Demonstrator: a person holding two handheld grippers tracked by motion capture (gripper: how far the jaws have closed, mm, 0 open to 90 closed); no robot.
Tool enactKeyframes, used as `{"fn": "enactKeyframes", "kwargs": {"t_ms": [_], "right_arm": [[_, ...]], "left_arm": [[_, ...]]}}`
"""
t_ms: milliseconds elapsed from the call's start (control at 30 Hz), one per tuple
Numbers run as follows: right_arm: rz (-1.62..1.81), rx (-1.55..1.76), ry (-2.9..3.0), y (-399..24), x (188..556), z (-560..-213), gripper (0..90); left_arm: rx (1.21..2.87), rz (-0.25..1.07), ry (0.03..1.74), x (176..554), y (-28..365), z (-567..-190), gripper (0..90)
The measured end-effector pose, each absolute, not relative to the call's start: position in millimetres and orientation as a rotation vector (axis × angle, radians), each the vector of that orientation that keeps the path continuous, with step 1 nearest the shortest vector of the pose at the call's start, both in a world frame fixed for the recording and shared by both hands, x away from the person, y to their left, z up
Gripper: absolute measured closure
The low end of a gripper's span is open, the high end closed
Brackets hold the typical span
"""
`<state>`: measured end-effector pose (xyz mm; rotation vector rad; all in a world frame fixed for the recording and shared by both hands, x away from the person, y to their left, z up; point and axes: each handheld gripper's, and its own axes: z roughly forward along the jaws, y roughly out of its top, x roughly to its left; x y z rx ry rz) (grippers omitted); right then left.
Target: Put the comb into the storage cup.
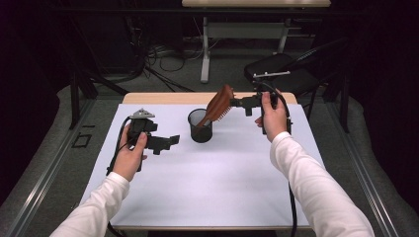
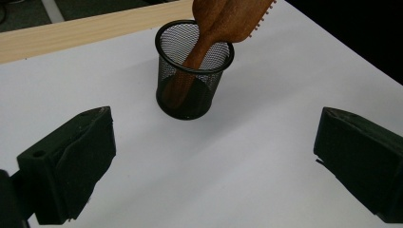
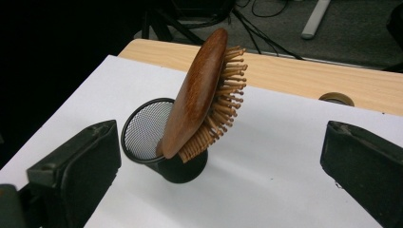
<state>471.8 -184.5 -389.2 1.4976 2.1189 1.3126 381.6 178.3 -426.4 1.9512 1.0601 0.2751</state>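
The brush (image 1: 219, 105) stands handle-down in the cup (image 1: 200, 126), leaning toward 1 o'clock. The cup sits on the white sheet (image 1: 207, 173). The left gripper (image 1: 170, 141) is at the cup's 9 o'clock, jaws wide apart, holding nothing. The right gripper (image 1: 236, 102) is at its 2 o'clock, just beside the brush head, jaws wide apart too, holding nothing.

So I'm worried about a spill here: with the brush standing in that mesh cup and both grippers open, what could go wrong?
The wooden hairbrush stands handle-down in the black mesh cup, leaning on its rim, with the heavy head well above it. That looks top-heavy, so the cup might tip over or the brush might fall out. The right gripper, jaws open, sits close beside the head, so a small nudge could topple it. The left gripper is open and apart from the cup, so nothing steadies it.
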Motion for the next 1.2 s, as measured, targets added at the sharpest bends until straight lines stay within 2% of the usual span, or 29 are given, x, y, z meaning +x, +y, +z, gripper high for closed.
{"fn": "enactKeyframes", "kwargs": {"t_ms": [1200], "right_arm": [[1.258,1.395,2.225,-197,435,-394,0.0]], "left_arm": [[1.937,0.306,1.048,382,202,-416,0.4]]}}
